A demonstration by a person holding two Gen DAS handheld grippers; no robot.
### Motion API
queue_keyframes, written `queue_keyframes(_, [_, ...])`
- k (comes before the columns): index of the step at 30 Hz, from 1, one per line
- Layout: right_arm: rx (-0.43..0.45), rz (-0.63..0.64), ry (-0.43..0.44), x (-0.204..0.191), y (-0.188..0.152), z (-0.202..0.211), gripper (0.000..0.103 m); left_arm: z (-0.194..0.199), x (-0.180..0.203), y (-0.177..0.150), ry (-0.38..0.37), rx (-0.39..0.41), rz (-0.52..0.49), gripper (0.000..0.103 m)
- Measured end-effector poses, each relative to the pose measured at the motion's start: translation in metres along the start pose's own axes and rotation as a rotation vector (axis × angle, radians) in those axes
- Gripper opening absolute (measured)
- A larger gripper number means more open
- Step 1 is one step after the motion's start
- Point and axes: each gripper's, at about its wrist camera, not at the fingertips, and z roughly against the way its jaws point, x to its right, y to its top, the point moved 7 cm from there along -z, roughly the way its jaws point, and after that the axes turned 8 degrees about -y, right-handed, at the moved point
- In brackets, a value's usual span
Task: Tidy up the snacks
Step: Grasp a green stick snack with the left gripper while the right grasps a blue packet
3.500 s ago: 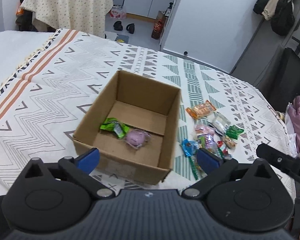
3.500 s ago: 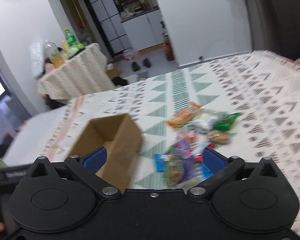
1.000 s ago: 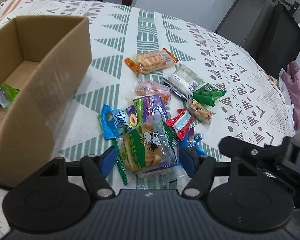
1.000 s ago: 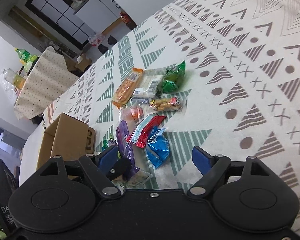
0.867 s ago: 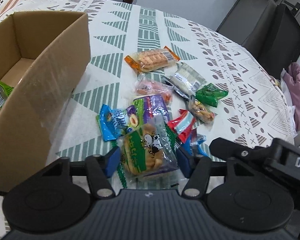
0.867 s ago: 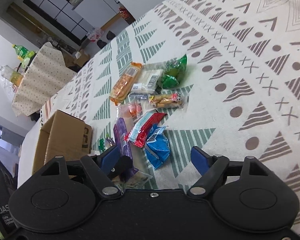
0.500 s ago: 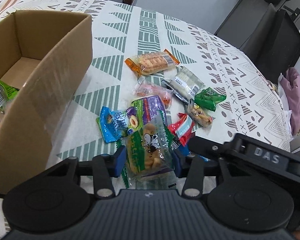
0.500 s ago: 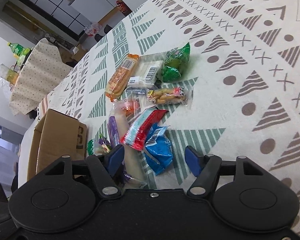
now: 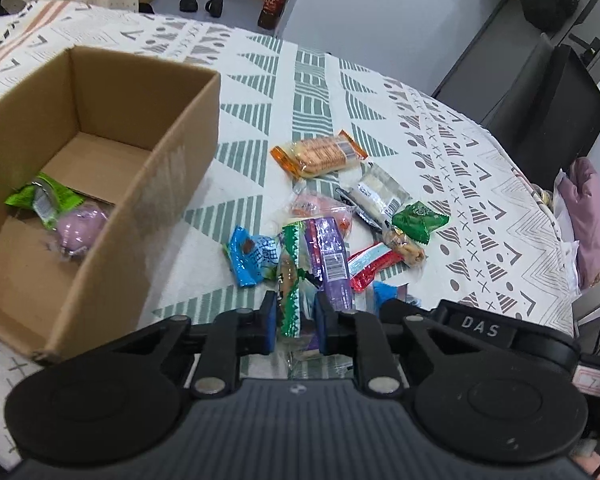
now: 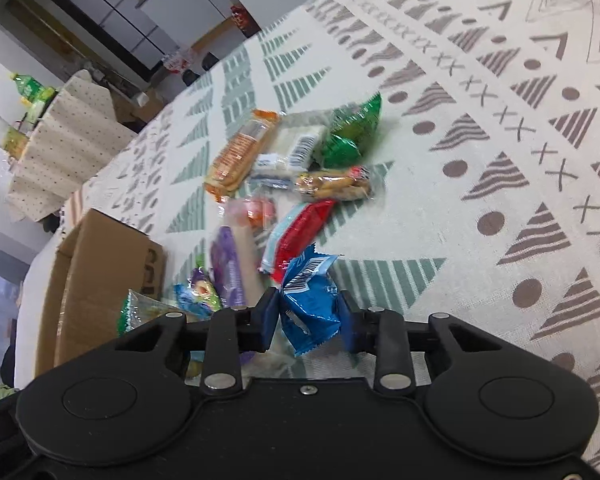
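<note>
Left gripper (image 9: 296, 322): your jaws are pressed on the clear biscuit packet (image 9: 290, 280), held edge-on; its lower end is hidden behind the gripper body.
Right gripper (image 10: 310, 320): your jaws are clamped on the blue packet (image 10: 310, 308), its barcode corner uppermost; its bottom edge is cut off by the fingers.
Cardboard box (image 9: 180, 152): left of the pile, open-topped, holding a green wrapper (image 9: 40, 200) and a pink wrapped piece (image 9: 80, 226); the near corner is out of frame.
Snack pile (image 9: 340, 208): loose on the patterned tablecloth (image 9: 460, 184), overlapping; labels too small to read.
Right view: the pile is motion-blurred.
</note>
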Motion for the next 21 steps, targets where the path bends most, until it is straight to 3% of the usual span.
queue_keyframes(21, [0.111,0.042,0.175,-0.041,0.001,0.053,0.031,0.072,0.0,0.025,0.064,0.152,-0.036,0.018])
